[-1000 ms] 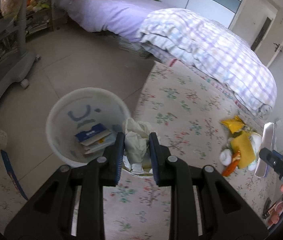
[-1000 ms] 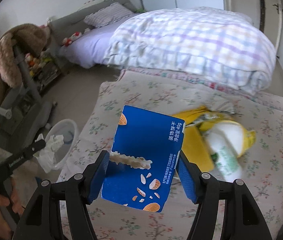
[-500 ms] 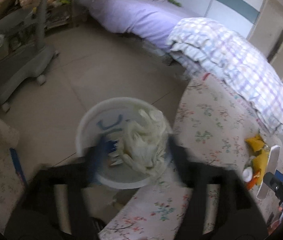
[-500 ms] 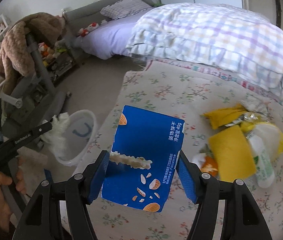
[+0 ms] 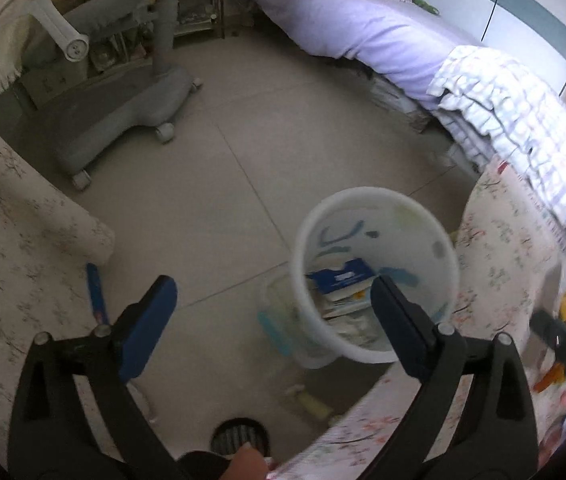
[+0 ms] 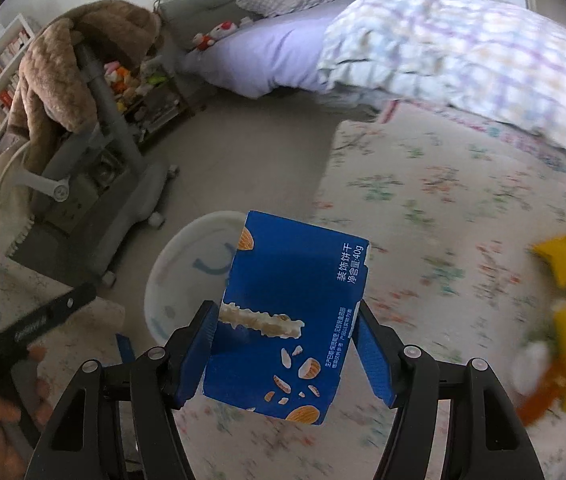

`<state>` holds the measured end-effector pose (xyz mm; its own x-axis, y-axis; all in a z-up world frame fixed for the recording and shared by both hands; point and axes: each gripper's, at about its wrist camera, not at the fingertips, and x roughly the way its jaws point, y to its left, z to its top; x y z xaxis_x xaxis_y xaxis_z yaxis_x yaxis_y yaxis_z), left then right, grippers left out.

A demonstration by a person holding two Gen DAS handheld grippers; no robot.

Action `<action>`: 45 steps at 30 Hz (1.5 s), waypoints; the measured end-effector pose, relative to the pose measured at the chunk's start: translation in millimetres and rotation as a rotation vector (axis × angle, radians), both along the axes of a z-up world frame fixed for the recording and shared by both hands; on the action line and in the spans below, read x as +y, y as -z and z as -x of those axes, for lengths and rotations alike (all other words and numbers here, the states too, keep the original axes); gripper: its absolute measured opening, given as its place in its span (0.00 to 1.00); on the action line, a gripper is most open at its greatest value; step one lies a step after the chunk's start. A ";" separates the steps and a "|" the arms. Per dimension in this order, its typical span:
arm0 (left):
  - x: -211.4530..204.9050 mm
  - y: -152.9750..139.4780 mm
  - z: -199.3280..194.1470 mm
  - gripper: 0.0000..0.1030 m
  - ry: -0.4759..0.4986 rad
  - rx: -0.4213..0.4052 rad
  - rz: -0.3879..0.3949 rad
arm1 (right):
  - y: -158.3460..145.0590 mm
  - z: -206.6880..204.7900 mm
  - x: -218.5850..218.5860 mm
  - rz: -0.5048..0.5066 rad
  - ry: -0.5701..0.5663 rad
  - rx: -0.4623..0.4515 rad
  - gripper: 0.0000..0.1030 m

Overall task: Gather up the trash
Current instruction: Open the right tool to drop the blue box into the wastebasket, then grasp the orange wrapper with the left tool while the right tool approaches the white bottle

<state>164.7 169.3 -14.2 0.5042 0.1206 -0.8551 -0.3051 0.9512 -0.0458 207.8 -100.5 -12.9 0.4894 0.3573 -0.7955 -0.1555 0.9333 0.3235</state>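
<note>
The round white plastic bin [image 5: 375, 216] stands open-topped on bare grey floor tiles [image 5: 243, 128], hemmed right by the floral-covered bed edge [image 5: 495, 240]; a grey wheeled stand [image 5: 123, 120] sits well apart.

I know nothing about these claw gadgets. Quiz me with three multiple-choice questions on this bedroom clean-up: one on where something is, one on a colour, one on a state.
1. Where does the white bin stand?
A. On the tiled floor beside the floral mattress
B. On the purple bed
C. On the grey chair

2. What colour is the box in the right claw?
A. Yellow
B. Blue
C. Green

3. How is the left claw?
A. Shut on tissue
B. Shut on a bottle
C. Open and empty

Key: 1 A, floor tiles surround the bin; 2 B, the carton is blue; 3 C, its fingers are spread with nothing between.
</note>
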 end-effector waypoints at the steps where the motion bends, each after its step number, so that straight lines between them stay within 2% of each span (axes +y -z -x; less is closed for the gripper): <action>1: 3.0 0.0 1.9 0.94 0.004 0.000 -0.011 | 2.1 -4.1 6.7 0.000 -0.006 0.005 0.66; 10: 12.7 -0.7 6.8 0.94 0.021 0.002 -0.034 | 13.0 -35.2 54.8 -0.049 -0.038 0.014 0.68; 11: 12.5 -0.3 6.7 0.94 0.024 0.004 -0.036 | 12.1 -36.8 57.8 -0.073 -0.051 0.003 0.74; 12: 12.0 0.1 6.6 0.95 0.026 0.006 -0.037 | 11.4 -37.7 59.9 -0.079 -0.054 -0.003 0.84; 13: 11.6 0.4 6.6 0.95 0.030 0.008 -0.038 | 10.3 -38.6 61.8 -0.074 -0.051 -0.007 0.88; 19: 7.1 -0.3 8.9 0.97 0.047 0.005 -0.044 | 1.6 -33.2 57.7 -0.032 -0.032 -0.014 0.89; 31: -24.2 -4.1 8.8 0.97 0.123 0.004 -0.048 | -13.0 9.1 -29.1 0.052 0.067 -0.004 0.89; 45: -91.0 -13.2 11.3 0.97 0.235 -0.003 -0.017 | -24.1 62.5 -137.4 0.119 0.201 0.007 0.89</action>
